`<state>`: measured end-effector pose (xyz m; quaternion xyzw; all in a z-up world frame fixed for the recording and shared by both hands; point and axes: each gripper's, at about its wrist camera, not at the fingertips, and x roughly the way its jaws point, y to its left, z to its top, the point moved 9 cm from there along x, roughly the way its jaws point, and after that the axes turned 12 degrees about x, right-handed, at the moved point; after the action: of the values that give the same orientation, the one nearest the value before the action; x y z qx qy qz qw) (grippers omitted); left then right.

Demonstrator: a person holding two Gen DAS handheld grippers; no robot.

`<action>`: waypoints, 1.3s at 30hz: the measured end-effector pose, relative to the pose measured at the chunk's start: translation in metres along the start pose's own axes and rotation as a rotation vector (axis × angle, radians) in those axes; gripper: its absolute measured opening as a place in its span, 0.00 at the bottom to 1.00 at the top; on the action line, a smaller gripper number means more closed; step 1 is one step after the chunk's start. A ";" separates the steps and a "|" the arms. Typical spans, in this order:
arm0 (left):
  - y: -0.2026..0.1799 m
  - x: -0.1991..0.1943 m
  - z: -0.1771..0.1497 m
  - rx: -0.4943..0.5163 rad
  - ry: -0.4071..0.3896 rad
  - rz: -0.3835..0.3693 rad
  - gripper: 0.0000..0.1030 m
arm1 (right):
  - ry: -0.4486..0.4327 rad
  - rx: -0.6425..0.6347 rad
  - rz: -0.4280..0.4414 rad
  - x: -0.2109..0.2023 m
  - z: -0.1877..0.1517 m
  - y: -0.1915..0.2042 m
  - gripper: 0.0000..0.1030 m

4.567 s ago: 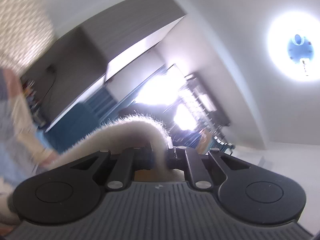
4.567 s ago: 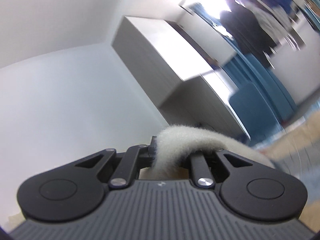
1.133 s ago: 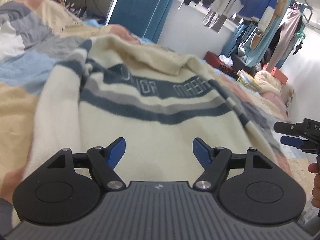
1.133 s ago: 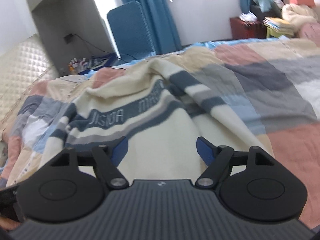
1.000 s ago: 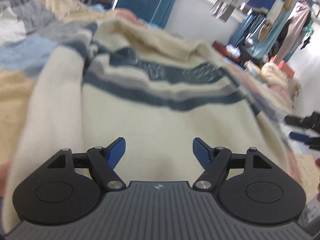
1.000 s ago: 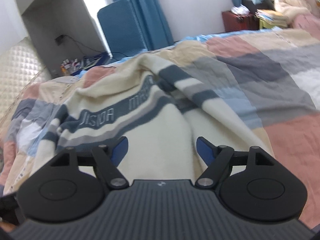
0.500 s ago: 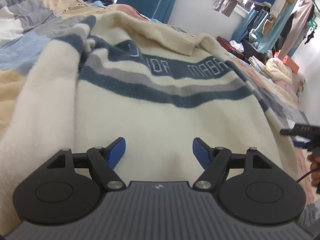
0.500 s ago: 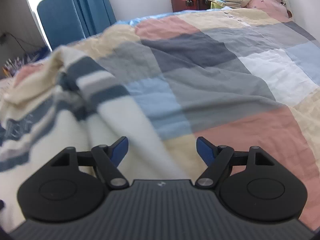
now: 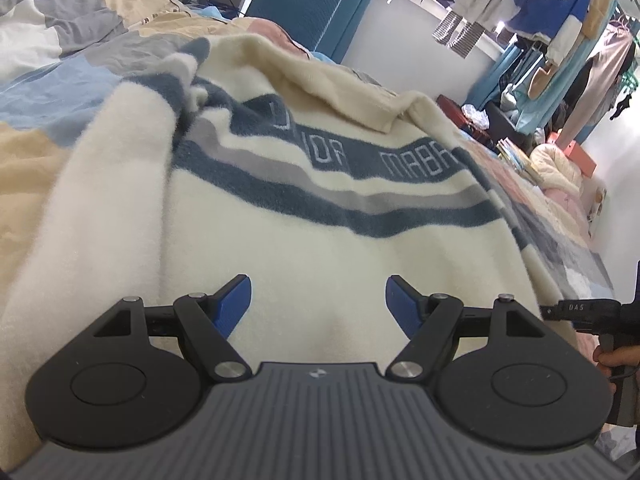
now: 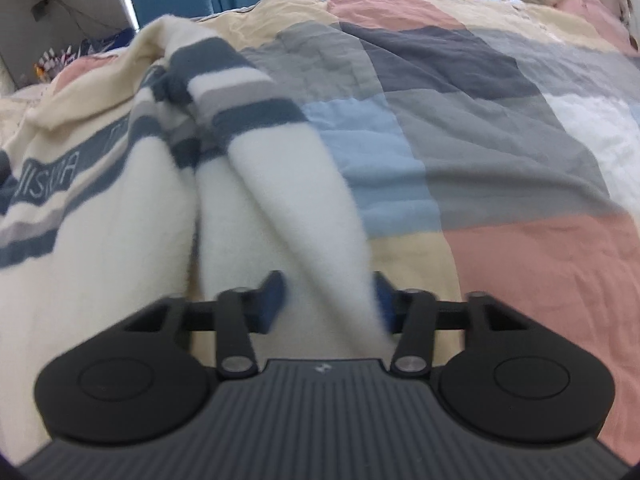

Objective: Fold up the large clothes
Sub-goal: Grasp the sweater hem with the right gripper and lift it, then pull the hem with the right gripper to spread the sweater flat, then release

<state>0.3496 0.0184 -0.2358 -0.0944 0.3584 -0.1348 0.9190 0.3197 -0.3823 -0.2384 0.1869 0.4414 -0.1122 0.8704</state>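
Two blue pads of the left tool (image 9: 319,300) stand wide apart over the cream body of the striped fleece sweater (image 9: 320,240), gripping nothing; the garment spreads ahead of this tool across the patchwork bedspread (image 9: 48,40), its navy lettered band further out. At this tool's right the right tool's tip shows, with the person's fingers (image 9: 612,358) on the handle. If this tool stays idle while the other pulls, the body could drag and bunch, I judge. Against half a second earlier, this view is nearly the same.

From the right wrist, the right tool (image 10: 329,300) has just been closing, and the sweater's sleeve (image 10: 304,208) runs between its pads. Blur hides whether the pads already press the fleece. The sleeve stretches away ahead to its striped shoulder; bare bedspread lies to this tool's right. The risk here: thick fleece may be caught by an edge only and slip out once lifted, or the bedspread beneath gets pinched along. Half a second earlier these jaws stood wide, with the sleeve to their left.
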 end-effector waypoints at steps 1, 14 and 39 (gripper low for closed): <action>0.000 -0.002 0.001 -0.002 -0.006 0.001 0.76 | -0.012 -0.007 -0.010 -0.004 0.002 -0.001 0.17; 0.013 -0.034 0.014 -0.007 -0.097 0.010 0.76 | -0.417 -0.092 -0.205 -0.085 0.168 -0.022 0.09; 0.049 0.013 0.021 -0.018 -0.065 0.157 0.76 | -0.450 0.057 -0.293 0.068 0.238 -0.102 0.13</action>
<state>0.3818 0.0621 -0.2421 -0.0784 0.3359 -0.0560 0.9370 0.4957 -0.5775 -0.1879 0.1157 0.2557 -0.2883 0.9155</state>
